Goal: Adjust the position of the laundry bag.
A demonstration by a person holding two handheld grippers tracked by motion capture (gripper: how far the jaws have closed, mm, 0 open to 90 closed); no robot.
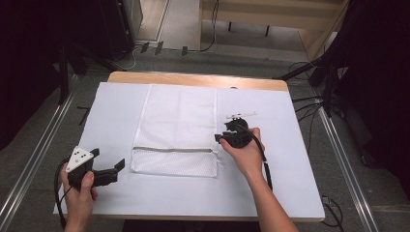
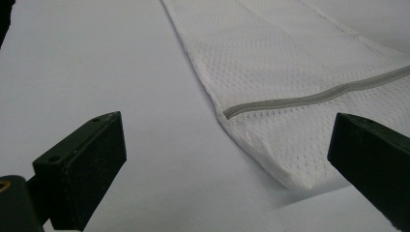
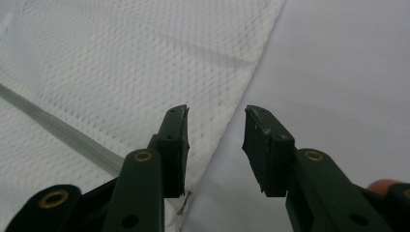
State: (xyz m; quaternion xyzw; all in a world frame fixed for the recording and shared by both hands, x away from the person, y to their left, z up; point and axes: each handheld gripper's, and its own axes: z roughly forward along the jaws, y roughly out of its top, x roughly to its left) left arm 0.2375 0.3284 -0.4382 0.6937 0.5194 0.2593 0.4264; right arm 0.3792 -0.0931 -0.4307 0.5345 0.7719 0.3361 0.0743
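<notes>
High view: flat white mesh zippered laundry bag [image 1: 176,135] mid-tabletop [image 1: 290,193], long axis running away; right gripper [image 1: 223,135] at its right edge near zipper end, nearer than left gripper [image 1: 116,166].

Left gripper view: jaws wide apart, empty, bag corner ahead-right.

Right gripper view: jaws part-open, straddling bag edge, nothing pinched.

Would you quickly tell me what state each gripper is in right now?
Left gripper: open wide, holding nothing, beside the mesh bag.
Right gripper: open, nothing between the jaws, over the bag's edge.
</notes>
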